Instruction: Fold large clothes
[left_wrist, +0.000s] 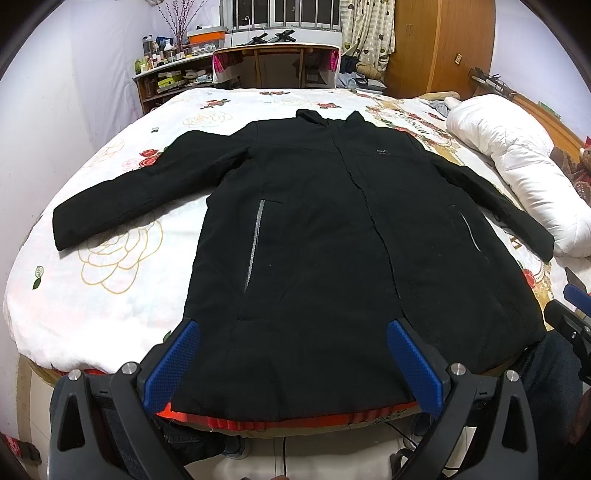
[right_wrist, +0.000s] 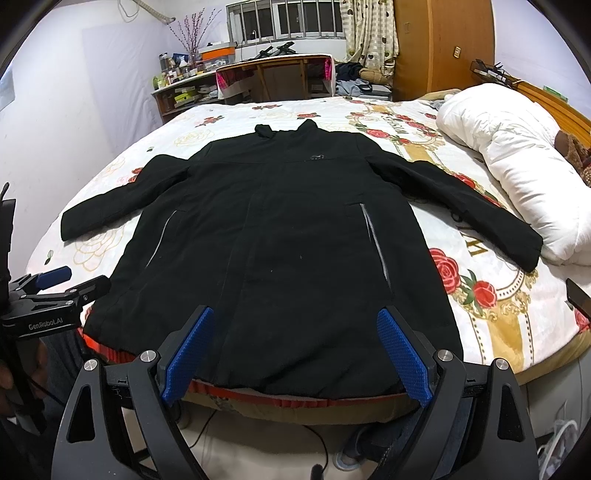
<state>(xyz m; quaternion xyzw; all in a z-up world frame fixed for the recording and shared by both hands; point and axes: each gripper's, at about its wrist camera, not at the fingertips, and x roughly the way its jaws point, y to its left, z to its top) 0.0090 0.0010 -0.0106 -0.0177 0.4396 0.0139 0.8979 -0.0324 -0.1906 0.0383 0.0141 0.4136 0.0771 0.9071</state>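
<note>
Long black zip-front jacket (left_wrist: 317, 236) is lying flat, sleeves spread, on the white rose-print bedspread (left_wrist: 110, 258), hem at near edge. Left gripper (left_wrist: 295, 365) and right gripper (right_wrist: 297, 354) are hovering over hem, blue-padded jaws wide apart, gripping nothing.

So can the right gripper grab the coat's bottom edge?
Probably yes. The right gripper is open and the black coat lies flat, its hem at the bed's near edge with nothing in between.

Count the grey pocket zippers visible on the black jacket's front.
2: one zipper on the jacket front's image-left side, another on its image-right side. None appear hidden.
</note>
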